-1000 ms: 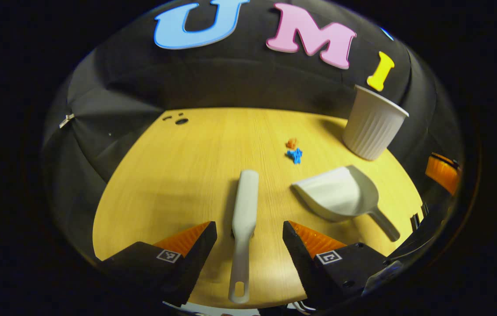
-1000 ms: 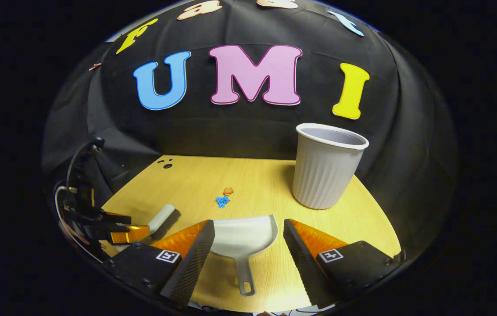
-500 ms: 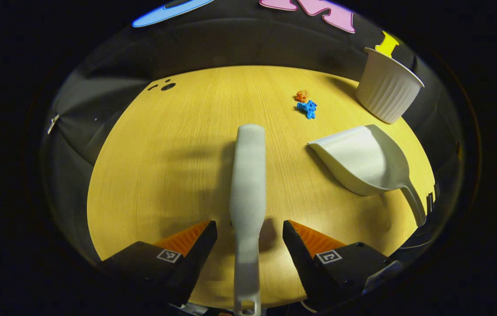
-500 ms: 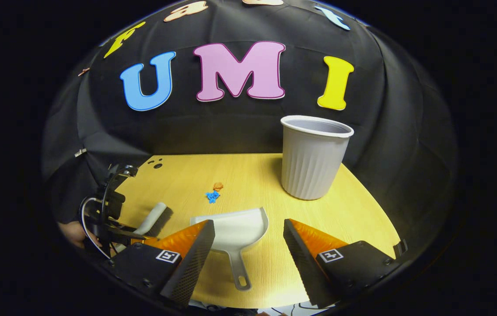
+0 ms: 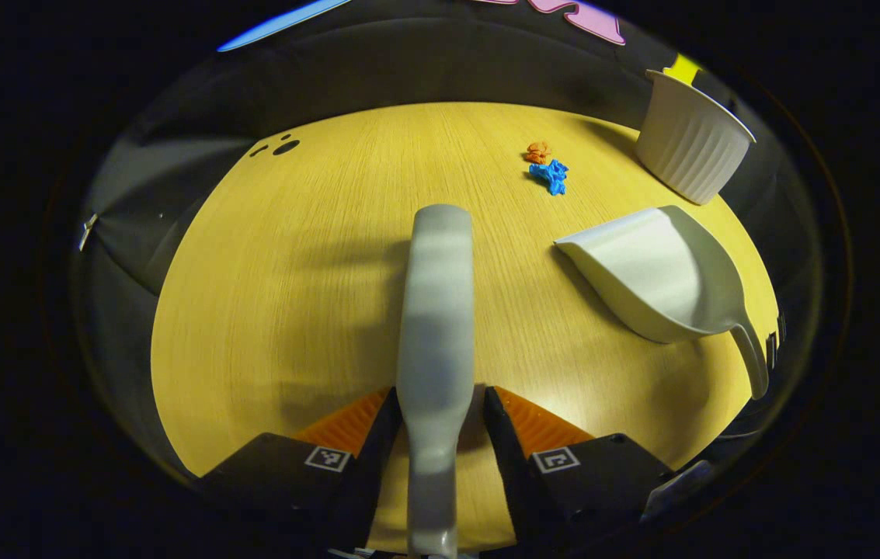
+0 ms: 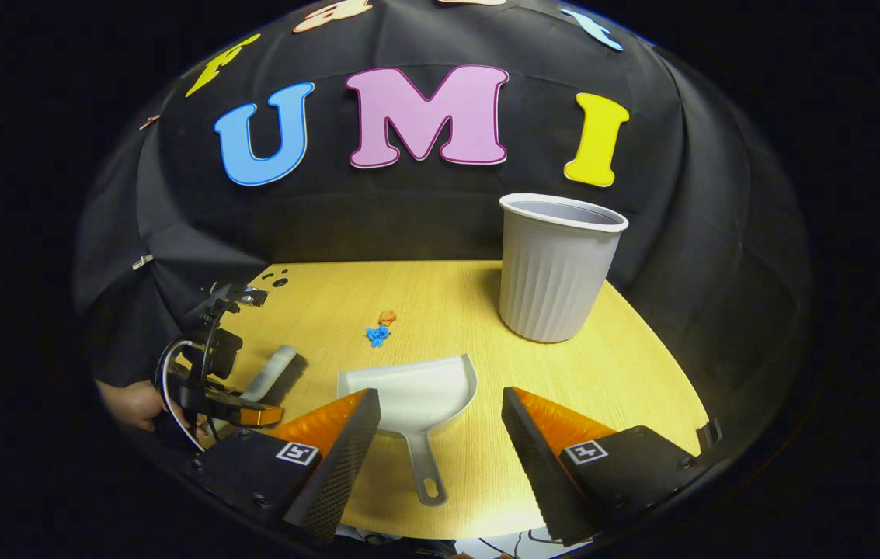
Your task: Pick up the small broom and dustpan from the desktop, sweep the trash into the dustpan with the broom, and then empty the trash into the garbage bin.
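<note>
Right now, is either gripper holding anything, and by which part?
The left gripper has closed its fingers on the broom, at the narrow neck where the head meets the handle. The right gripper is open, holding nothing; the dustpan lies on the desktop.

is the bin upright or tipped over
Upright. The garbage bin stands on its base on the desktop, open rim facing up. Its contents cannot be seen.

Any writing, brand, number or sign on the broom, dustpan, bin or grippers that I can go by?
broom: no text.
dustpan: no text.
garbage bin: no text on the ribbed side that shows.
left gripper and right gripper: square black-and-white code markers on the fingers; patterns, no letters or numbers to read.
</note>
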A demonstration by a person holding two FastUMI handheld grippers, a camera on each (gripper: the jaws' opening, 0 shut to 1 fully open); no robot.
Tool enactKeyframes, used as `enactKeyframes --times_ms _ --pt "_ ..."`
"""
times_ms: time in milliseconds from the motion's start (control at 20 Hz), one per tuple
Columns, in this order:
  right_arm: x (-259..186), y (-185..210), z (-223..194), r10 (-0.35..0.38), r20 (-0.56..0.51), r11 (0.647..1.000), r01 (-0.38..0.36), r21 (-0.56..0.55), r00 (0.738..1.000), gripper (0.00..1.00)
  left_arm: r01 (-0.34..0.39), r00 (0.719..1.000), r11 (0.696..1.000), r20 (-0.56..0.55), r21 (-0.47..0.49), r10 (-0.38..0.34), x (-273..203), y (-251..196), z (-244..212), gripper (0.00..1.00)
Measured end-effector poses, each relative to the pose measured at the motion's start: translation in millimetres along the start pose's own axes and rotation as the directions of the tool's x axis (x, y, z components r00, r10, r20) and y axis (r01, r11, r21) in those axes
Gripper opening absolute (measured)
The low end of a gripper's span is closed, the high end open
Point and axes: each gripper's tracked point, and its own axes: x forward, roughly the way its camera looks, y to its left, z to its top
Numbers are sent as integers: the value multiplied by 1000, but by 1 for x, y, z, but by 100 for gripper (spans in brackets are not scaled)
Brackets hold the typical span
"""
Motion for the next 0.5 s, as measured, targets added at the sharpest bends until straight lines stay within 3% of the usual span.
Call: enactKeyframes --times_ms 100,300,500 --pt "3 0 -3 -1 -13 1000 1 5 1000 98 5 1000 1000 -4 15 -4 2 2 0 64" --pt "8 5 -11 11 -42 1000 -11 9 999 98 -3 1000 1000 6 6 3 2 3 2 36" --pt "14 13 -25 43 -100 999 -43 4 994 98 20 997 1000 71 -20 -19 1 4 6 30"
